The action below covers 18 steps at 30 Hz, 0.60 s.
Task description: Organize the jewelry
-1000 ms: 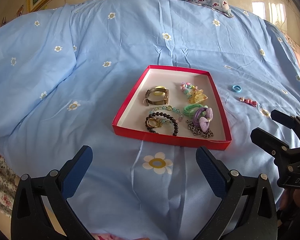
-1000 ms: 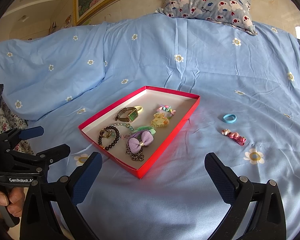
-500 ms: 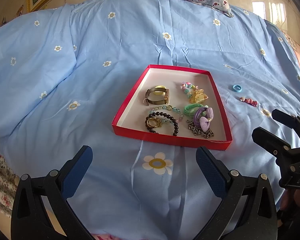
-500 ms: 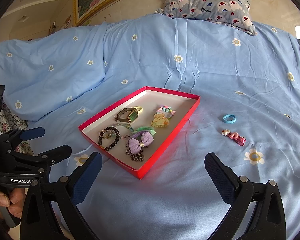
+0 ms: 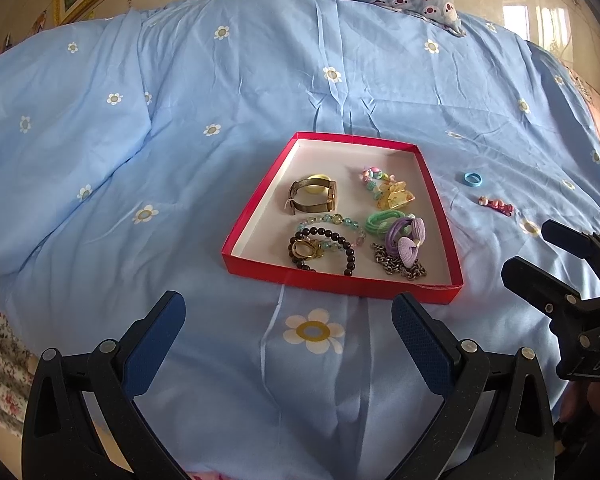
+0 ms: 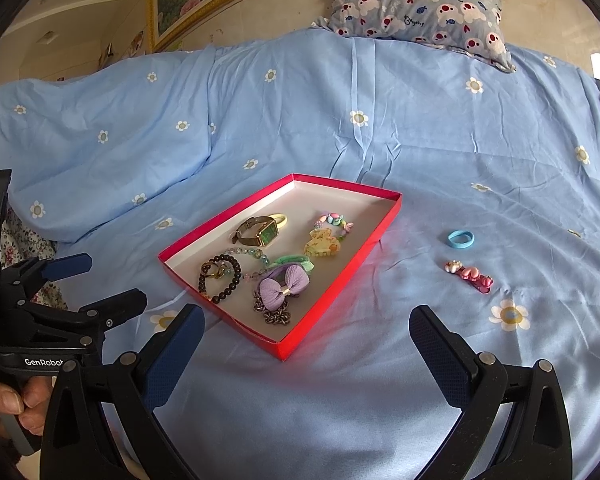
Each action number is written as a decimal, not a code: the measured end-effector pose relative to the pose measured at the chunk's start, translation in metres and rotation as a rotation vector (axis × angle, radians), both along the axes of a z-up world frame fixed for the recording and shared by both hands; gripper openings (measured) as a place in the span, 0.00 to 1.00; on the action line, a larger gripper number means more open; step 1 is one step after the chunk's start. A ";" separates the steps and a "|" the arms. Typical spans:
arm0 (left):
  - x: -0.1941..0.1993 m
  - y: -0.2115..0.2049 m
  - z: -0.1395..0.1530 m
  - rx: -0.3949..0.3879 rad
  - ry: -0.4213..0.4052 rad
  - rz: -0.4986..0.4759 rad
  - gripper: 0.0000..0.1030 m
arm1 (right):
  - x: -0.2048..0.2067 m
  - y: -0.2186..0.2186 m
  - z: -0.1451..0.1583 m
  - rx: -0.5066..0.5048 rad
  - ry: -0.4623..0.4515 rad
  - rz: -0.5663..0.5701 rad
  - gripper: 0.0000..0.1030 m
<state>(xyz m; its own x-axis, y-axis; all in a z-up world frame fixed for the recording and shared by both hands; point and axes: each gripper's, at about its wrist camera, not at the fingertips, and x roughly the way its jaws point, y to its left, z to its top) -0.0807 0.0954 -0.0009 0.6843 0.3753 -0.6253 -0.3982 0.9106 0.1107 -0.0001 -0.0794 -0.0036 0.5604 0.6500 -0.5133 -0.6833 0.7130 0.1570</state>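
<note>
I am over a big blue bedspread (image 6: pixel 380 400) with little flowers on it. It is soft, so things sink in a bit when I push down.

On it sits the red tray (image 6: pixel 342 276). It is full of bracelets, a watch and hair bows. Its long sides run away from me toward the pillow (image 6: pixel 416 8).

Two things are not in the tray yet. They lie on the cloth to the right of it, near each other but not touching.

The pink hair clip (image 6: pixel 469 276) is long and thin. It lies slanted, one end toward the tray and the other end toward me and to the right. I think it is light and hard. I would pinch it across its thin middle.

The blue ring (image 6: pixel 460 239) lies flat, just past the clip. It looks light, small and maybe slippery. I would nip one side of its rim.

My right tongs (image 6: pixel 306 354) are wide apart and hold nothing. My left tongs (image 5: pixel 288 342) are wide apart and hold nothing too.
</note>
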 end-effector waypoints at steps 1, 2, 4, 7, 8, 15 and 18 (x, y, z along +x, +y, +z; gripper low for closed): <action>0.000 -0.001 0.001 0.001 0.000 0.000 1.00 | 0.000 0.000 0.000 0.000 0.001 -0.001 1.00; 0.001 -0.001 0.001 0.001 0.000 0.000 1.00 | 0.000 0.000 0.000 0.000 0.001 -0.001 1.00; 0.001 -0.001 0.001 0.000 -0.001 -0.003 1.00 | 0.000 0.000 0.000 0.000 0.000 -0.001 1.00; 0.002 -0.001 0.001 -0.002 0.000 -0.005 1.00 | 0.000 0.000 0.000 0.000 0.000 0.000 1.00; 0.001 -0.001 0.001 -0.001 0.001 -0.004 1.00 | 0.000 0.000 0.000 0.000 0.000 0.000 1.00; 0.003 0.000 0.000 -0.005 0.002 -0.005 1.00 | 0.001 0.000 -0.001 -0.003 0.004 -0.002 1.00; 0.003 -0.001 0.000 -0.007 0.000 -0.006 1.00 | 0.003 0.001 -0.002 -0.005 0.008 -0.005 1.00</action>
<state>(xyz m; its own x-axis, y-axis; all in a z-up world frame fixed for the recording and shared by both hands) -0.0776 0.0947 -0.0005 0.6867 0.3665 -0.6278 -0.3929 0.9137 0.1037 0.0030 -0.0788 -0.0055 0.5592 0.6448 -0.5211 -0.6789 0.7169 0.1585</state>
